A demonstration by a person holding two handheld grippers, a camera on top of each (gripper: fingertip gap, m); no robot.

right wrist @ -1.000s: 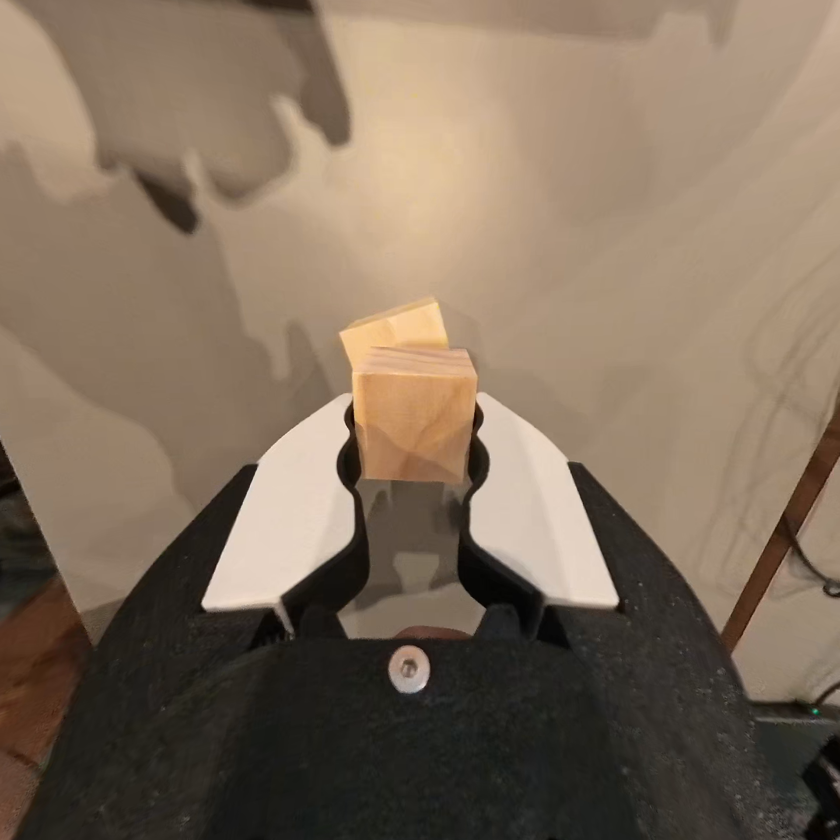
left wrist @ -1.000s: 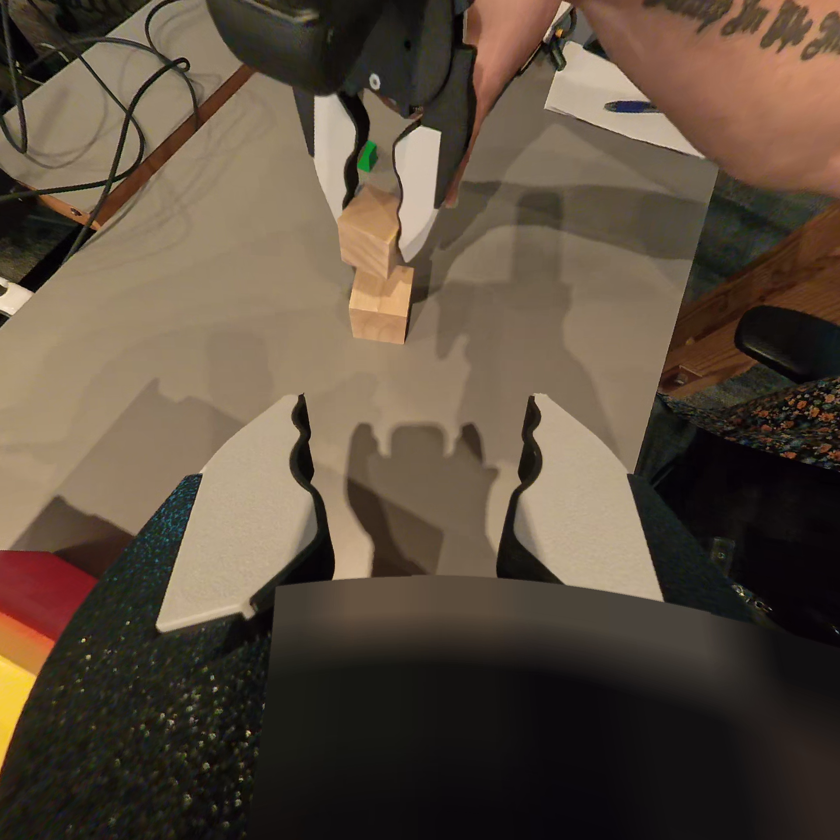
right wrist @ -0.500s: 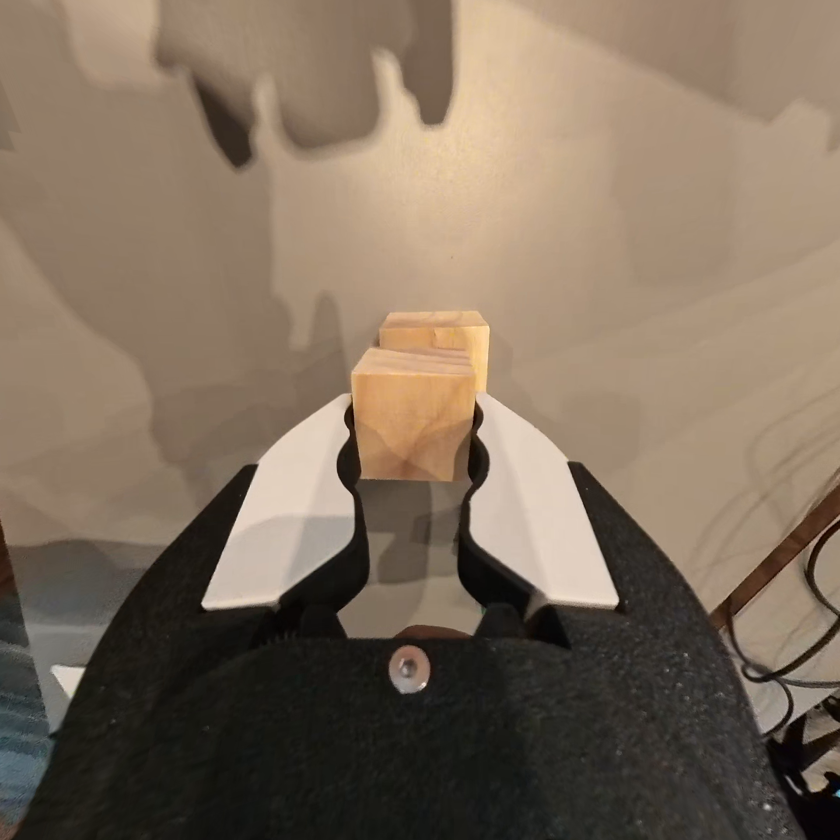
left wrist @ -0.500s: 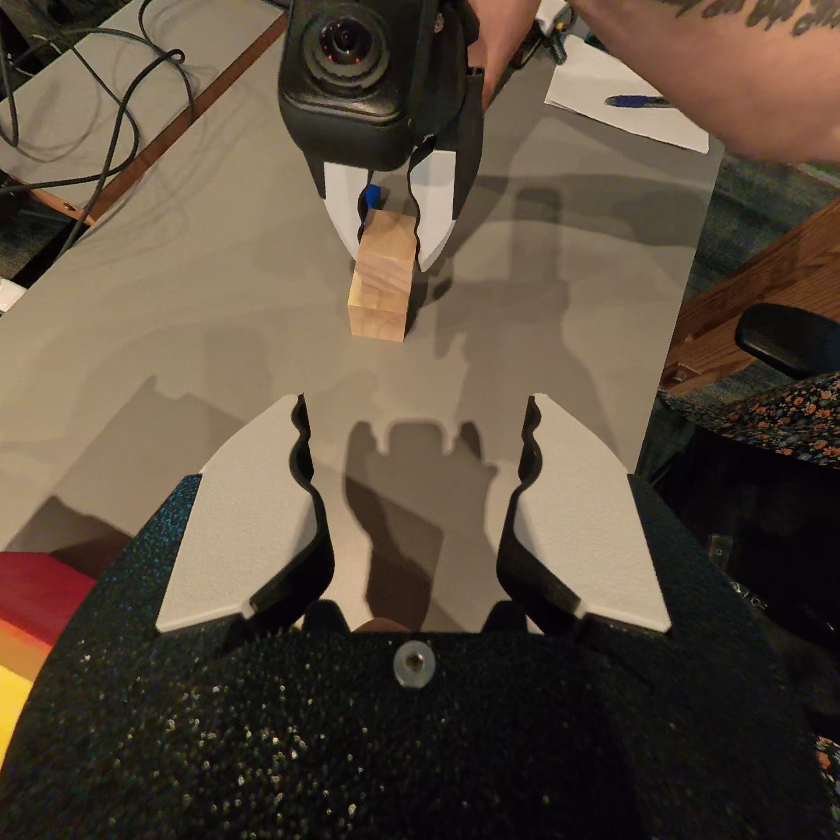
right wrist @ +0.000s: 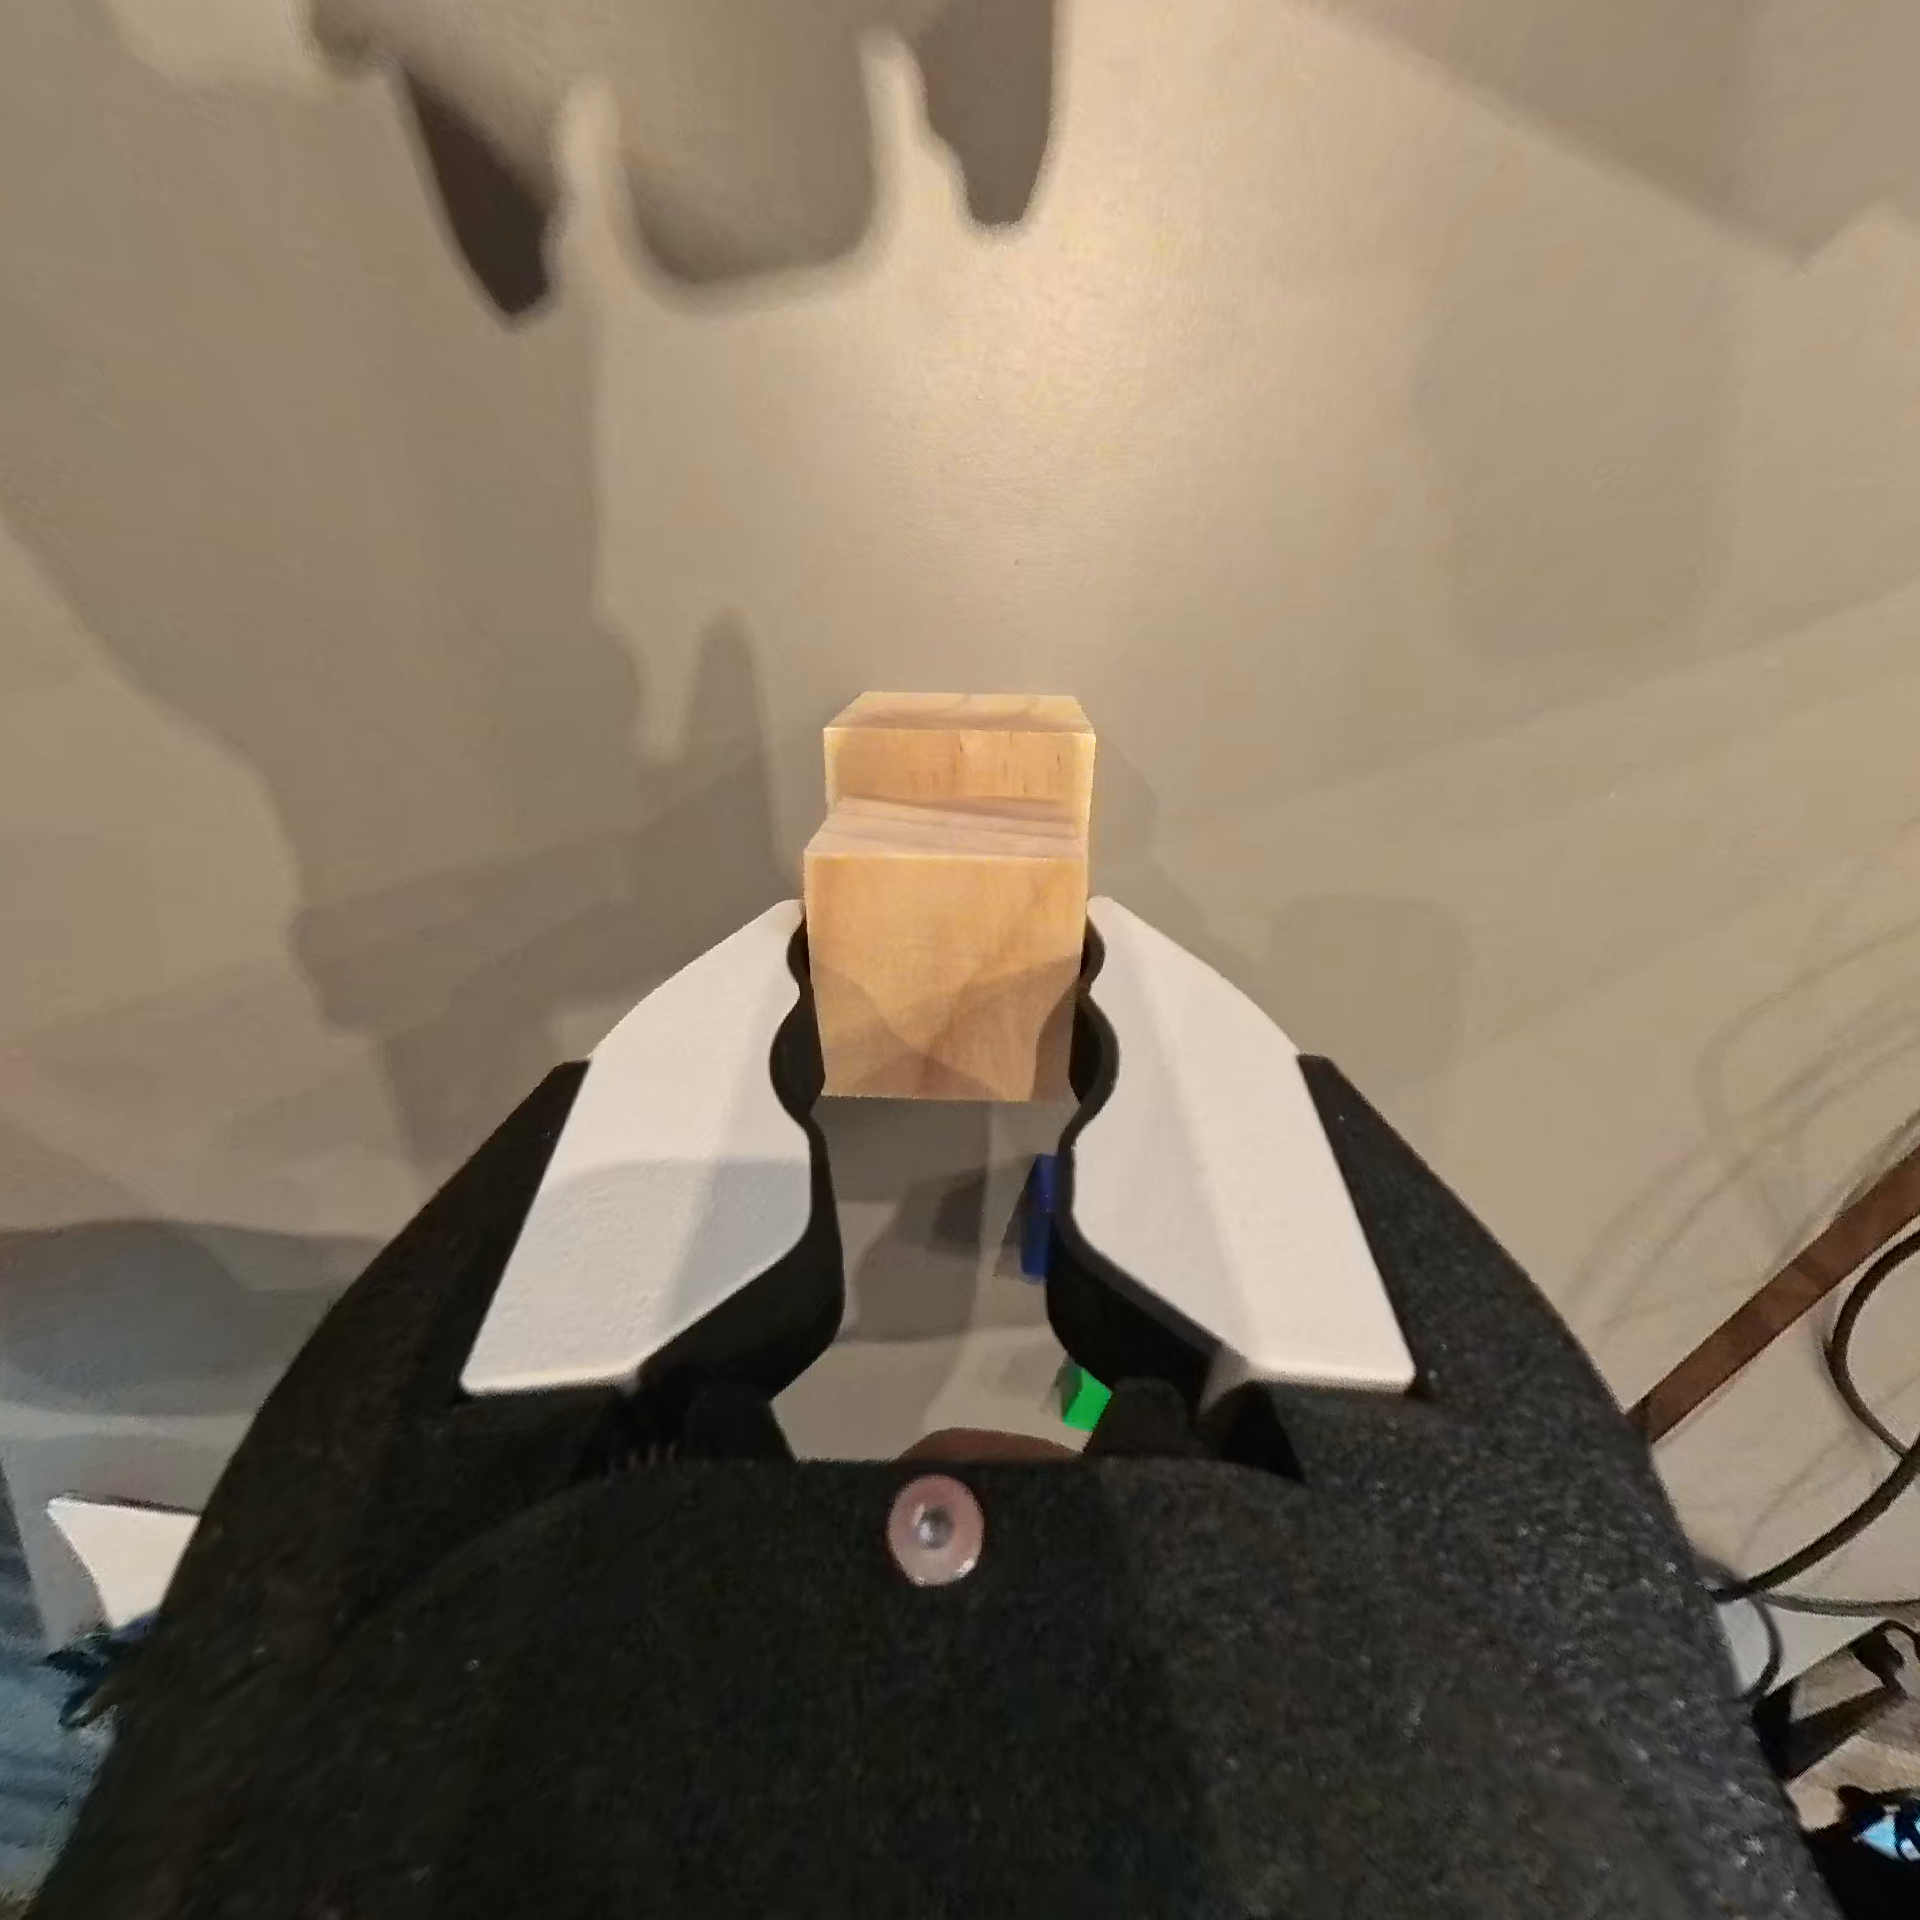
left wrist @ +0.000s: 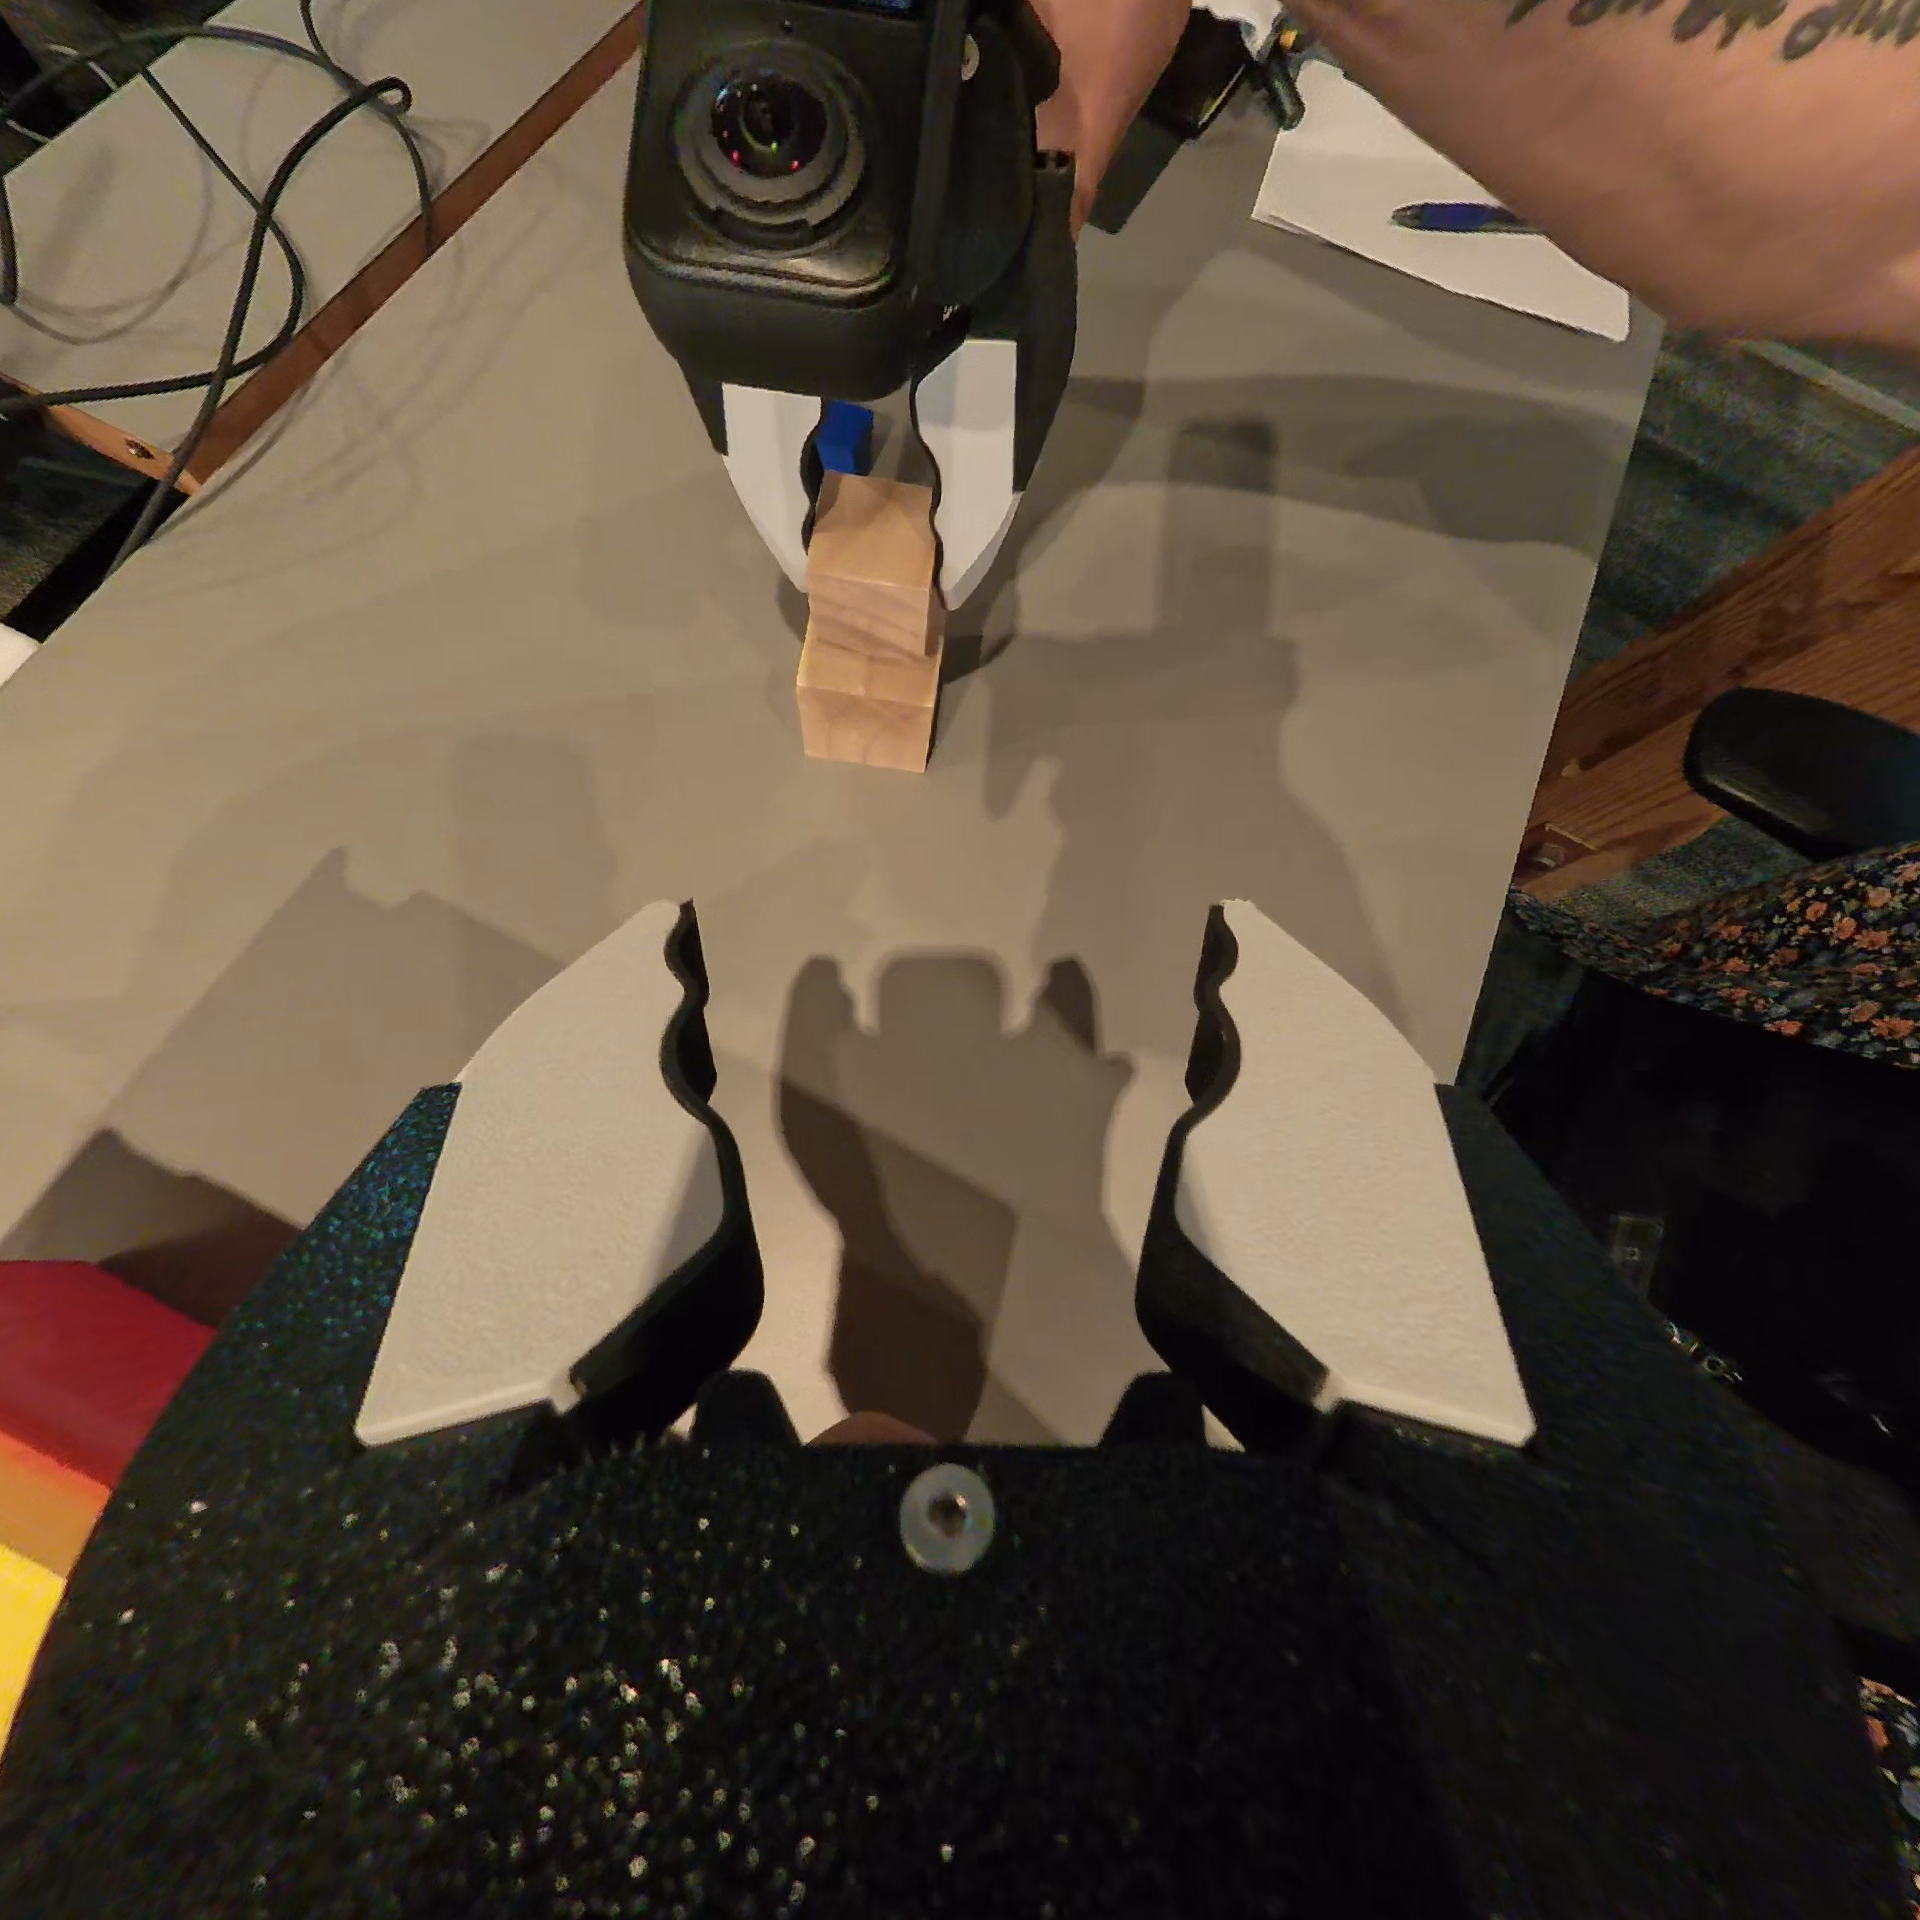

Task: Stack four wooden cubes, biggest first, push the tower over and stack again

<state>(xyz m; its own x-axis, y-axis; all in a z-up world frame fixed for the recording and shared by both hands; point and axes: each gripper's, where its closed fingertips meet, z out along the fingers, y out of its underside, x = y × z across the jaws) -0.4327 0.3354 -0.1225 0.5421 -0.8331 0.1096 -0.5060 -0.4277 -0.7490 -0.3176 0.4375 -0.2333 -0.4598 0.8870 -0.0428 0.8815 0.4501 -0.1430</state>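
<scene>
A grey tabletop is lying under both tools. The right gripper is clamping a wooden cube by its side faces, seemingly resting on a second cube. Likely light, rigid, smooth-faced; flat opposite sides suit gripping. The left gripper is hanging spread wide, empty, well apart

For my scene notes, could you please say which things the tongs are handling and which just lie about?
Handled: right tongs shut on upper wooden cube, over lower wooden cube; left tongs open, empty.
Lying about: blue block, green block, pen, cables.
</scene>
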